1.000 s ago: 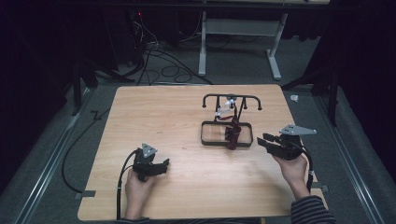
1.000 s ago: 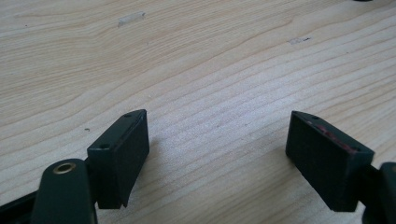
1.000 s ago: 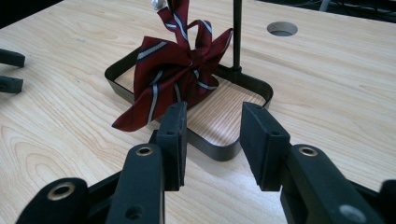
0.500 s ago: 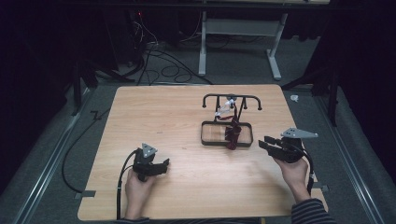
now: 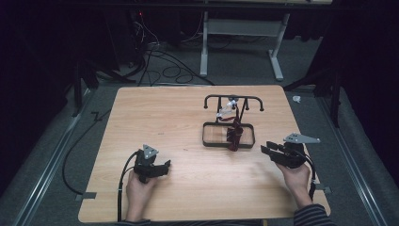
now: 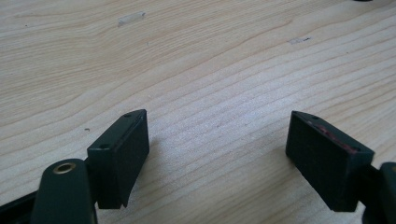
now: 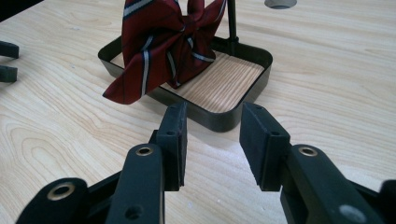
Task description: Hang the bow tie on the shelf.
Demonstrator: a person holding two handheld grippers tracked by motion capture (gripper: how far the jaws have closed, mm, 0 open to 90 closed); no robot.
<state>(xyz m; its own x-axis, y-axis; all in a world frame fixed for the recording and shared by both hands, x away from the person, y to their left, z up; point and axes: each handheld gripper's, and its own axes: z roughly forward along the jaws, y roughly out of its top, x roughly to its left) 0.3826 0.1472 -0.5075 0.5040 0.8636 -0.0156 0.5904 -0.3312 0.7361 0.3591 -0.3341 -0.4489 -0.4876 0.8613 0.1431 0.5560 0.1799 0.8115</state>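
Observation:
A dark red striped bow tie (image 5: 234, 134) hangs from a black stand over its small black tray (image 5: 210, 141) at the table's middle right; in the right gripper view the bow tie (image 7: 163, 42) droops over the tray's rim (image 7: 219, 119). My right gripper (image 5: 266, 149) rests to the right of the tray and points at it, a short gap away; its jaws (image 7: 212, 135) stand open with nothing between them. My left gripper (image 5: 163, 165) sits at the front left, its jaws (image 6: 217, 149) wide open above bare wood.
The stand's top bar (image 5: 234, 97) carries a small pale item (image 5: 226, 110) beside the bow tie. The wooden table (image 5: 155, 117) has bare room on its left half. Cables trail from both grippers toward the near edge; a desk frame (image 5: 240, 33) stands on the floor behind.
My right gripper has drifted slightly toward the near edge of the table. The left gripper and the bow tie have stayed put.

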